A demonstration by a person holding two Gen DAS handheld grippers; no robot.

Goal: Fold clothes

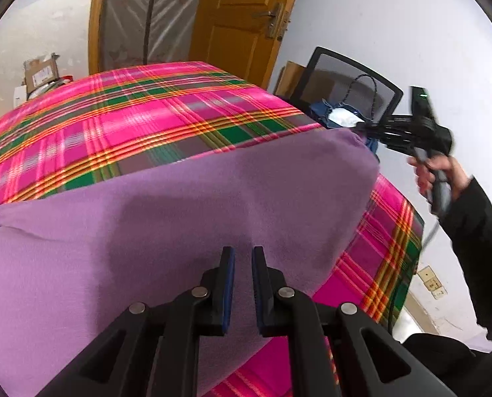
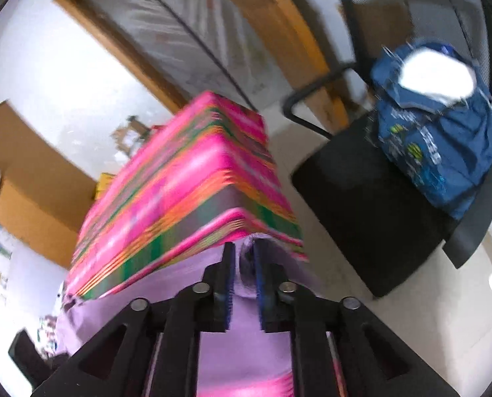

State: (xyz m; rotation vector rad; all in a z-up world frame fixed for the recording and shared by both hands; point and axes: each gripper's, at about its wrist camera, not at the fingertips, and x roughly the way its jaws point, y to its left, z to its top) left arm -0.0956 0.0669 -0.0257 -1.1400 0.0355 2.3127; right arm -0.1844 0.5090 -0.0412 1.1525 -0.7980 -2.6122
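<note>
Where the left wrist view looks down, the left gripper (image 1: 243, 258) hovers over the purple garment (image 1: 186, 205) on the plaid-covered bench (image 1: 140, 109), jaws narrowly parted (nothing pinched). In the blurred right wrist view, the right gripper (image 2: 244, 254) pinches the garment's corner.

Domestic room: wooden door (image 1: 242, 16), plaid-covered table (image 1: 140, 112), mesh office chair (image 2: 395, 178) holding a blue bag (image 2: 444, 152), cardboard boxes (image 1: 42, 72), white walls (image 1: 395, 33).
</note>
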